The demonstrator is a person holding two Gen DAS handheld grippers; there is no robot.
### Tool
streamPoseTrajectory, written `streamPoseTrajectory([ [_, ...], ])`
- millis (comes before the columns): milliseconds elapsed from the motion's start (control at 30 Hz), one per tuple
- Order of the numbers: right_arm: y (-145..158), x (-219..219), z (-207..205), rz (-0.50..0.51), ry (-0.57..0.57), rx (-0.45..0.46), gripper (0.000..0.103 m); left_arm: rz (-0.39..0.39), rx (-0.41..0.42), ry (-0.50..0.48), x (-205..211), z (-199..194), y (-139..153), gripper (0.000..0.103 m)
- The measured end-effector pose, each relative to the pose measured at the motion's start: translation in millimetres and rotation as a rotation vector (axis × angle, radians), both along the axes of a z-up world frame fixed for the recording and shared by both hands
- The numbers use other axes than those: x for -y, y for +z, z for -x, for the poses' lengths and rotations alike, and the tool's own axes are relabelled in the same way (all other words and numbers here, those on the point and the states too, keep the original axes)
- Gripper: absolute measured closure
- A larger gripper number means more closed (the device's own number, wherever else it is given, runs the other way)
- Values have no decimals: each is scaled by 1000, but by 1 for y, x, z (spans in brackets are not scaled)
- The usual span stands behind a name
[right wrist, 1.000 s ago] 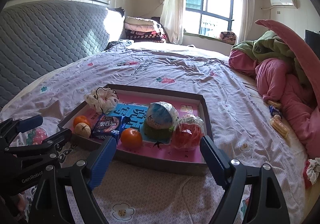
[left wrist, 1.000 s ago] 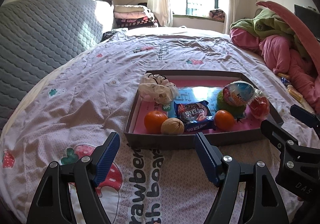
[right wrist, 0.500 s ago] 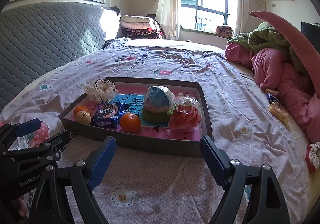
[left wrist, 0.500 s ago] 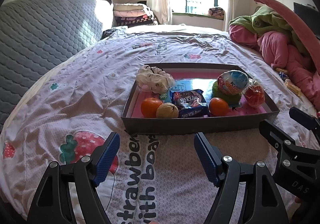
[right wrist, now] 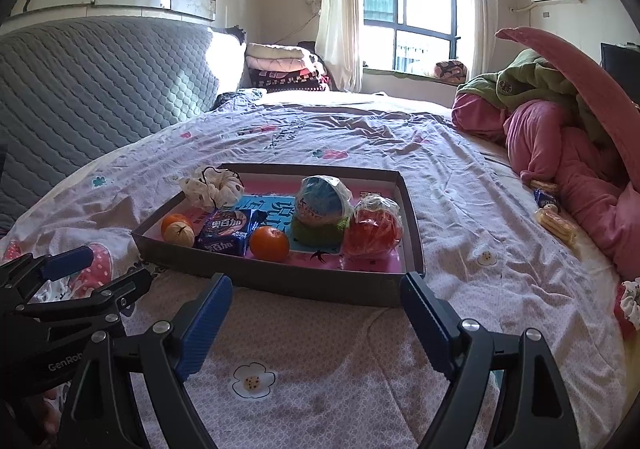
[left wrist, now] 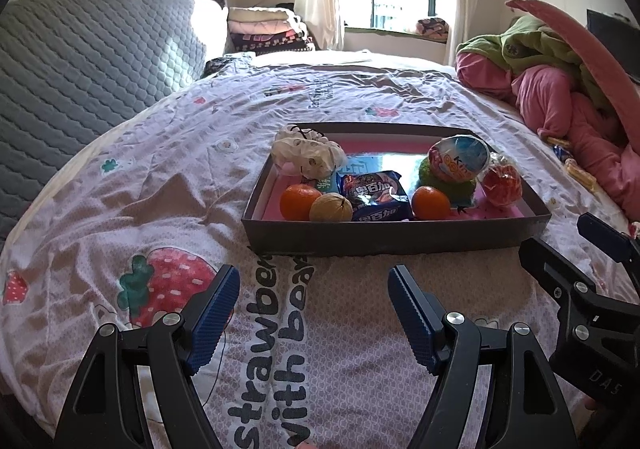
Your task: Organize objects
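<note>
A dark shallow box (left wrist: 384,237) (right wrist: 280,279) with a pink floor lies on the bed. In it are two oranges (left wrist: 298,201) (right wrist: 269,243), a walnut (left wrist: 331,207), a dark snack packet (left wrist: 374,195) (right wrist: 228,229), a white scrunchie (left wrist: 306,153) (right wrist: 212,187), a wrapped toy egg (left wrist: 460,159) (right wrist: 322,201) on a green pad, and a wrapped red ball (left wrist: 502,185) (right wrist: 372,227). My left gripper (left wrist: 312,289) is open and empty, short of the box's near wall. My right gripper (right wrist: 316,299) is open and empty, close before the box.
The bedsheet (left wrist: 160,189) is wrinkled, with strawberry prints. A grey quilted headboard (left wrist: 80,61) is on the left. A heap of pink and green bedding (right wrist: 568,153) is on the right, with snack packets (right wrist: 554,219) and a scrunchie (right wrist: 630,301) beside it. Folded blankets (right wrist: 280,69) lie at the back.
Both grippers have drawn back from the box and risen a little, so it sits farther off in both views. Both stay open and empty. The objects have not moved.
</note>
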State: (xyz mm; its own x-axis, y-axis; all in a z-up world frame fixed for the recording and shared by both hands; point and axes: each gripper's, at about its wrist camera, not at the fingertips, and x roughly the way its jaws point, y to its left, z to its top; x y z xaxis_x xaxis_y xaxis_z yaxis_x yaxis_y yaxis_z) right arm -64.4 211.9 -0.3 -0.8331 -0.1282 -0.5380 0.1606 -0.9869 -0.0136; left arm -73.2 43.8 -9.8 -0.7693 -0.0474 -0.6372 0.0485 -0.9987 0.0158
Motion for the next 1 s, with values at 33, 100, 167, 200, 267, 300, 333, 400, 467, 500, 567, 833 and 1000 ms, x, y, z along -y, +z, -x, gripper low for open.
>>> streamPoseTrajectory([
  [33, -1, 0, -1, 0, 1, 1, 18, -1, -1, -3, 0, -1, 0, 25],
  [100, -3, 1, -3, -1, 5, 4, 18, -4, -5, -10, -1, -3, -1, 25],
  [167, -5, 3, -4, -7, 6, 9, 18, -7, -15, -13, -2, -7, 0, 25],
  [200, -7, 3, -5, -9, 8, 12, 18, -6, -15, -13, -2, -7, -1, 25],
  [267, -8, 4, -7, -10, 9, 11, 18, -8, -15, -15, -3, -9, -2, 25],
  [300, -9, 4, -8, -11, 10, 11, 18, -7, -15, -14, -3, -10, -2, 25],
  [333, -10, 4, -8, -12, 10, 14, 18, -7, -16, -12, -3, -11, -2, 25],
  [400, -11, 3, -10, -11, 8, 14, 18, -5, -15, -9, -3, -12, -3, 25],
  [467, -13, 3, -11, -9, 6, 20, 18, -7, -14, -11, -3, -12, -4, 25],
  [500, -14, 2, -11, -7, 4, 24, 18, -9, -14, -12, -3, -13, -5, 25],
  [567, -17, 1, -11, -5, -1, 29, 18, -8, -10, -14, -2, -13, -7, 25],
  [833, -25, -3, -12, 7, -12, 44, 18, -16, 10, -21, -4, -11, -15, 25],
  [1000, -30, -6, -9, 37, -18, 57, 18, -19, 26, -16, -3, -9, -22, 25],
])
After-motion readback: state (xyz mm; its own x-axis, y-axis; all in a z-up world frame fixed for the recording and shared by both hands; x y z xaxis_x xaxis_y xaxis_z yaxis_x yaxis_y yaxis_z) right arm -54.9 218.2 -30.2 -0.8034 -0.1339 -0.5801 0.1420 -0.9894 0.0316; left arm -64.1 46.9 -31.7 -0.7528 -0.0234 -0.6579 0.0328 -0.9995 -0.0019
